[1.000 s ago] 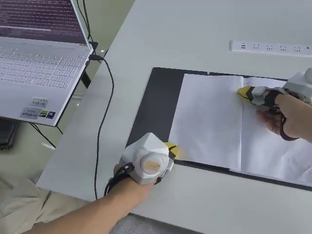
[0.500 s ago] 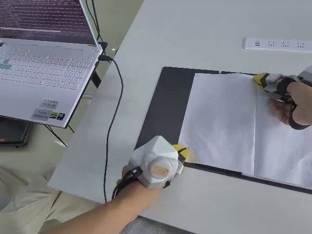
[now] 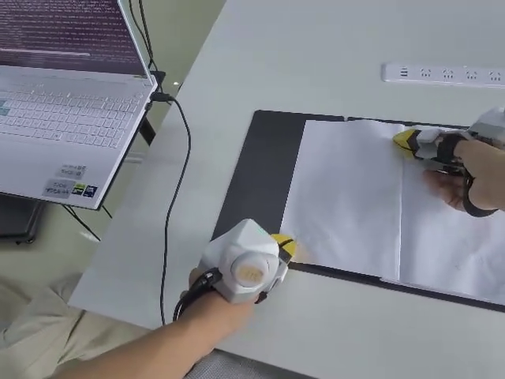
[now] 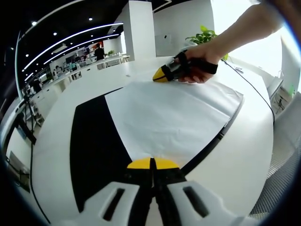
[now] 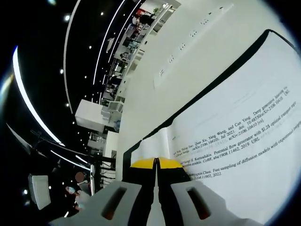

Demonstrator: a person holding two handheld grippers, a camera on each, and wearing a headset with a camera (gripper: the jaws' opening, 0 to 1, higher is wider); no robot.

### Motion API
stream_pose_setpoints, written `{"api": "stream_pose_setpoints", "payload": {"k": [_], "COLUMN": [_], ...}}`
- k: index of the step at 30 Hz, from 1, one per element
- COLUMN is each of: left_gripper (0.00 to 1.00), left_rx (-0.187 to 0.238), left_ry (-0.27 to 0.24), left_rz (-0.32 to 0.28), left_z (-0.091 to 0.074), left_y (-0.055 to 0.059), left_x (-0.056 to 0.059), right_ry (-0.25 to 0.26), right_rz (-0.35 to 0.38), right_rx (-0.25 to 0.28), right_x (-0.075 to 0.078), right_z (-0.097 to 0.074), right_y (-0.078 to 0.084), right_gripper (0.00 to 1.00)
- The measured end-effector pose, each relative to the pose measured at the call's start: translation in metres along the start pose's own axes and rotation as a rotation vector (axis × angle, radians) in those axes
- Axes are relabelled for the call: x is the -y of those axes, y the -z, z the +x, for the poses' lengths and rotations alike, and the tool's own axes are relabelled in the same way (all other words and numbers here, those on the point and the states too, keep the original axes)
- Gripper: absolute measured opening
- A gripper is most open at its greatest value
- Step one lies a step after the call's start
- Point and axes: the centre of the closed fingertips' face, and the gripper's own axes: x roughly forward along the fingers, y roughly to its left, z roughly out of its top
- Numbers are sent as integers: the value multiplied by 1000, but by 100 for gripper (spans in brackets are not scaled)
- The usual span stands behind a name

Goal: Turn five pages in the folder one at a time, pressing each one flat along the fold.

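My right gripper (image 3: 406,140) is clenched, tips together with nothing seen between them, sitting at the far end of the fold (image 3: 401,207); my left gripper (image 3: 282,245) is clenched too, empty as far as I can tell, pressing the near corner of the turned page (image 3: 347,185) well left of the fold. The folder (image 3: 264,166) lies open and flat on the table (image 3: 316,55), black cover showing left of the fold beyond the blank sheet; unturned pages (image 3: 450,237) lie right of the fold; a printed page (image 5: 235,141) sits close by my right tips, and which side of the fold it is on I cannot tell.

Risks, my judgement:
- the press starts at the very end of the fold, so if I drag along it with the tips tilted, the hard yellow edges could snag the sheet and crease or tear it beside the fold;
- too light a press and the page stays humped at the fold;
- if my left gripper lifts early, the turned page can spring back over the fold; if it pushes sideways, the sheet skews and wrinkles toward the fold;
- the folder may slide on the smooth table, since only two points pin it;
- the unturned pages look thin, so the next pick could take two at once and spoil the count; how many are done I cannot tell.
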Motion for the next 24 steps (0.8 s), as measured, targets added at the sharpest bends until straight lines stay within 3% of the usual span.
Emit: {"api": "stream_pose_setpoints", "payload": {"k": [4, 7, 10, 16, 18, 24], "left_gripper": [0, 0, 0, 0, 0, 0], "left_rx": [-5, -6, -7, -7, -6, -4], "left_ry": [1, 2, 3, 4, 4, 5], "left_rz": [0, -1, 2, 4, 4, 5], "left_z": [0, 1, 1, 1, 1, 1], "left_y": [0, 0, 1, 1, 1, 1], "left_x": [0, 0, 0, -1, -1, -1], "right_ry": [-18, -31, -33, -53, -49, -60], "right_rz": [40, 64, 33, 57, 41, 53], "right_rx": [-72, -72, -138, -147, -199, -227], "right_x": [0, 0, 0, -1, -2, 0], "right_z": [-13, -21, -34, -49, -57, -67], "right_y": [22, 27, 49, 65, 82, 110], "right_gripper": [0, 0, 0, 0, 0, 0]}}
